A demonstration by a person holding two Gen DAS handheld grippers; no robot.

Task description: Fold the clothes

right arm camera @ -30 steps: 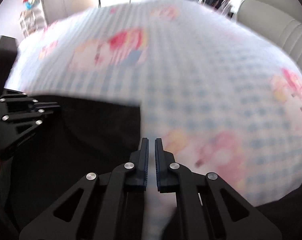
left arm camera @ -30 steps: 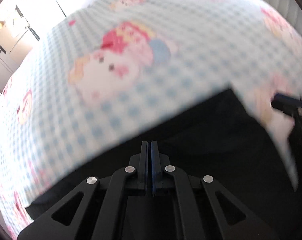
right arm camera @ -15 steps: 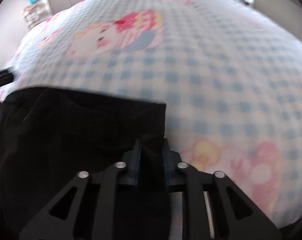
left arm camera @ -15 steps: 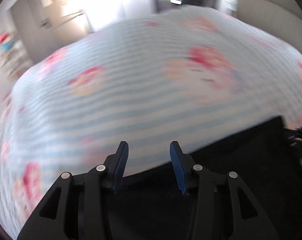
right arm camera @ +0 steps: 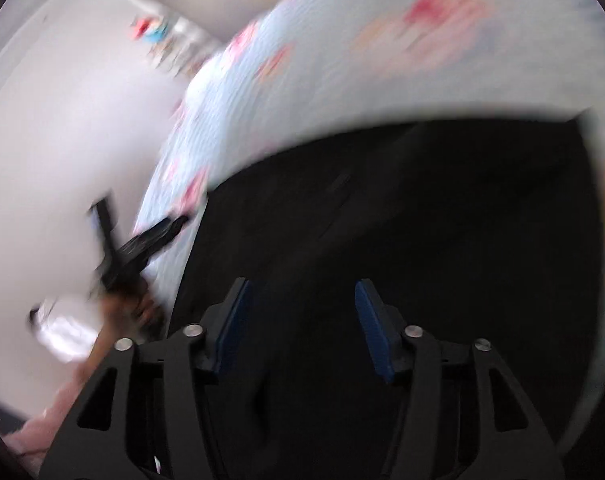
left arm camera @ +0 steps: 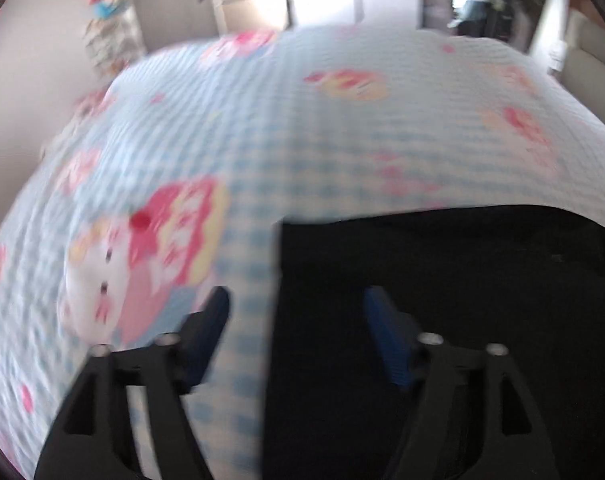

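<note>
My left tongs (left arm camera: 294, 320) are opening, nothing pinched: one blue pad hangs over the blue-and-white checked bedspread with pink cartoon figures (left arm camera: 262, 128), the other over the flat black folded cloth garment (left arm camera: 442, 300), so its left edge runs straight up between them. My right tongs (right arm camera: 298, 312) are opening too, both pads over the black cloth with nothing gripped. The garment lies on the bed near its close edge, squared off, with its far edge running crosswise. I judge my left tongs nearer that left edge for the coming fold.
</note>
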